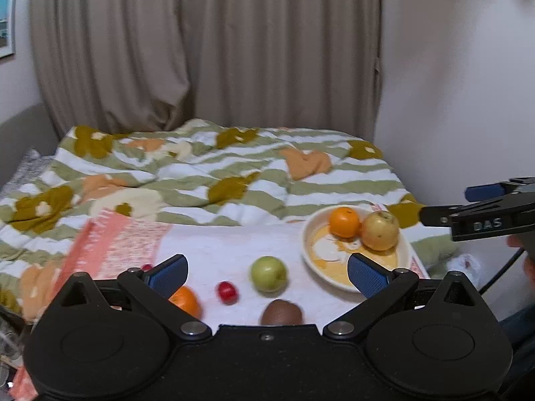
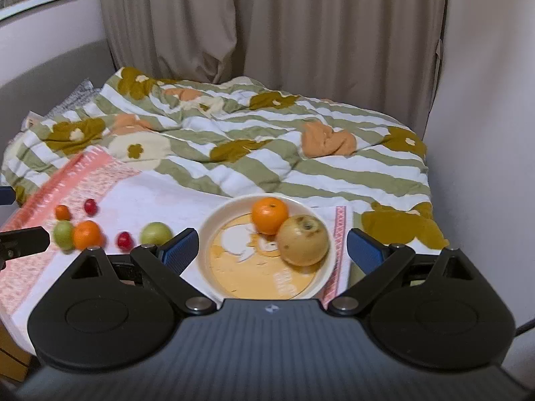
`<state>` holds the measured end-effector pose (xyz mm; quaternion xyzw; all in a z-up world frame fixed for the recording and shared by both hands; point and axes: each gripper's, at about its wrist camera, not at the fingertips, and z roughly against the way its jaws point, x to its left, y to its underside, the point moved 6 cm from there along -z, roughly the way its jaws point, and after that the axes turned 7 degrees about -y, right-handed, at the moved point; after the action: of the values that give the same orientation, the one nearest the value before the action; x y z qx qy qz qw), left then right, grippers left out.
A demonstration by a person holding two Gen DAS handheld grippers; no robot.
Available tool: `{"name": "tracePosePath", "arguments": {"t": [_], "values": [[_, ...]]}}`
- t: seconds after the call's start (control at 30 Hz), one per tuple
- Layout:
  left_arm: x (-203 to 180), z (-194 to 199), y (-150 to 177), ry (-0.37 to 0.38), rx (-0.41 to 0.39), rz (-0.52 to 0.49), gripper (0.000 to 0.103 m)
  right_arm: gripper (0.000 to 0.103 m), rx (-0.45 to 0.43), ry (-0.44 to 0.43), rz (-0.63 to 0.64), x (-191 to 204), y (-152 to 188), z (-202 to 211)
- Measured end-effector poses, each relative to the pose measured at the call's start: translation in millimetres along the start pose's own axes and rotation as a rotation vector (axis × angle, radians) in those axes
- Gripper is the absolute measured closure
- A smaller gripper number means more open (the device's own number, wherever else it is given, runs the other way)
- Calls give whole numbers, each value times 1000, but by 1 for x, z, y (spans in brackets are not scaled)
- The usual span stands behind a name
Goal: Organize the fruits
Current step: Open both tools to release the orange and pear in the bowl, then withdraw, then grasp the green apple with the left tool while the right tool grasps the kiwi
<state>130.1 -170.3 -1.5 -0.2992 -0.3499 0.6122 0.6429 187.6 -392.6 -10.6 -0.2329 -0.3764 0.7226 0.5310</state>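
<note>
I have the bed (image 2: 301,153) under everything, its striped quilt rumpled behind a pale towel (image 2: 160,197) spread on the near side. On that towel, toward its right end, sits the plate (image 2: 214,230), my landmark. Two fruits already lie on it: an orange (image 2: 269,215) at the far rim and a yellow apple (image 2: 303,240) touching it on the near right.

The loose fruit all lies left of the plate. Nearest to it is a green apple (image 1: 269,273); nearer me than that is a brown fruit (image 1: 282,312), half hidden by the tool body, probably a kiwi. Further left are a small red fruit (image 1: 227,292) and a second orange (image 1: 186,300), then more small pieces I see only from the right wrist.

My left tongs (image 1: 267,275) stand wide open and empty, and the green apple shows right between their tips, lower down on the towel. My right tongs (image 2: 270,250) are likewise wide open and empty, looking over the plate. So the left hand looks much the nearer one for the loose fruit.

The green apple is round, so it has no long axis that matters; I cannot make out which way its stem points. The brown fruit seems to lie with its long axis across my view.
</note>
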Motion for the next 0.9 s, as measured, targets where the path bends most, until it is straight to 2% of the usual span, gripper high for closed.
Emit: {"name": "tracePosePath", "arguments": {"t": [0.27, 0.4, 0.67, 0.9], "values": [[58, 30, 18, -76, -29, 40, 0, 0, -10, -22, -59, 48, 9, 23], [90, 31, 29, -74, -26, 54, 0, 0, -8, -8, -92, 74, 17, 24], [143, 14, 50, -55, -8, 53, 0, 0, 2, 68, -197, 121, 33, 8], [172, -22, 66, -9, 18, 4, 0, 0, 15, 130, -239, 155, 48, -24]]}}
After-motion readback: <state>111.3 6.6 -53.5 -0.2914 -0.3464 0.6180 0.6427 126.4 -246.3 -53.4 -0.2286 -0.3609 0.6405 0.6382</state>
